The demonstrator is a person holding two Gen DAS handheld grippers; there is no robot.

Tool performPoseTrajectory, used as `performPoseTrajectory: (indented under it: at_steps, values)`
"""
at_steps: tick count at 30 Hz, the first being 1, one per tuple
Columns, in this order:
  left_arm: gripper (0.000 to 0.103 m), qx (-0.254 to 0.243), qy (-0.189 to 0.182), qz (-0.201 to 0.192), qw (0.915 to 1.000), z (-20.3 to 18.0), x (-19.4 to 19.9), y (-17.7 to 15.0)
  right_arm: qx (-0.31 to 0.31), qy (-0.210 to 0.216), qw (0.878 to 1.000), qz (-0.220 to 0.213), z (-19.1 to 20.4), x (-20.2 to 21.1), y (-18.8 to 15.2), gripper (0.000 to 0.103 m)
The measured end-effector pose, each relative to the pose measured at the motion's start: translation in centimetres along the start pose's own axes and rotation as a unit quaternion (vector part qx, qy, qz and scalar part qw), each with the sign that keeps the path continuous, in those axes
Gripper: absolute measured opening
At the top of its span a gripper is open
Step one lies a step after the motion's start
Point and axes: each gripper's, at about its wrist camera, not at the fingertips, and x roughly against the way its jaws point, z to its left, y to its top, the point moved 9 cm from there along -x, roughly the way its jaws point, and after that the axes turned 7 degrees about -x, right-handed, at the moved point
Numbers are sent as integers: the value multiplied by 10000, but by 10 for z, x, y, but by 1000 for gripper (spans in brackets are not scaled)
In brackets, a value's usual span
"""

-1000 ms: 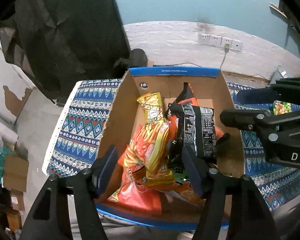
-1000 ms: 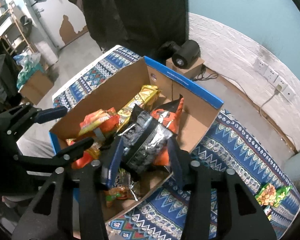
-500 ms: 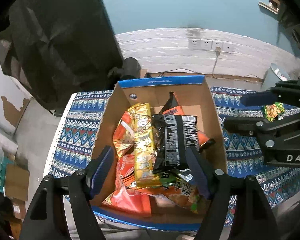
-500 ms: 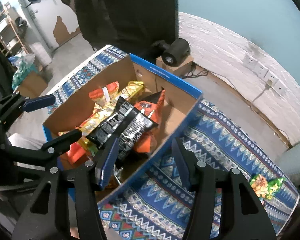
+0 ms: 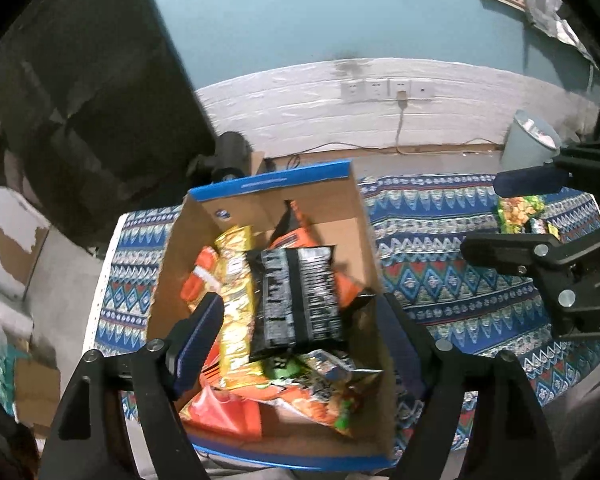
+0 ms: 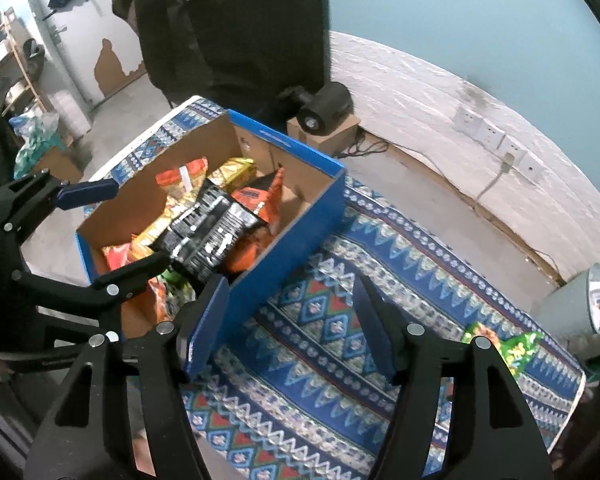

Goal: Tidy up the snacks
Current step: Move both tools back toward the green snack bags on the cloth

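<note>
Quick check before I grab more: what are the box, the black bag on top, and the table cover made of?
Box: corrugated cardboard by the look, plain matte brown inside, printed glossy blue outside. Black bag: seemingly thin plastic or foil film, since it is crinkled and glints with highlights. Table cover: probably woven or printed cloth, matte with a repeating blue pattern; the weave itself is too blurred to tell.

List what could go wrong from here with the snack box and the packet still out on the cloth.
1. The black packet lies loose on top of the heap in the cardboard box; a nudge to the box could slide it off.
2. The green packet sits near the patterned cloth's far edge; a clumsy grab may push it off.
3. The right gripper, jaws opening and empty, hangs right beside the box wall and could bump it.
</note>
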Motion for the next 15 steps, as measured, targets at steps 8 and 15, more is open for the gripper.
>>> performPoseTrajectory:
  at_steps: [8, 15]
  values:
    - [80, -439, -147, -78, 9989, -42, 2, 16, -198, -199, 9996, -35, -38, 18, -19, 69]
    - [80, -698, -357, -103, 9969, -78, 1, 27, -443, -411, 9981, -103, -77, 39, -37, 73]
